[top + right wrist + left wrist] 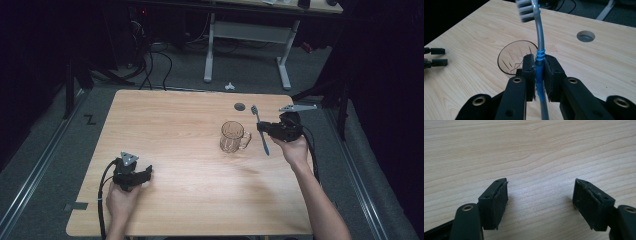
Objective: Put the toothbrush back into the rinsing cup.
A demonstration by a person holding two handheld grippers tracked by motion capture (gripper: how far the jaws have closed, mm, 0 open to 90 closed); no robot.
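— Clamping what in our right gripper (539, 75)?
— We grip the toothbrush (539, 45) by its handle, bristles up, just beside the glass mug (233, 136) on the tabletop (175, 125).
— Our left gripper (540, 195)?
— Released, resting low over bare wood.

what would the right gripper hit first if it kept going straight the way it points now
Probably the glass mug: it sits just beyond the right gripper, which is shut on the toothbrush. Depth is unclear, so the gripper might pass over the rim.
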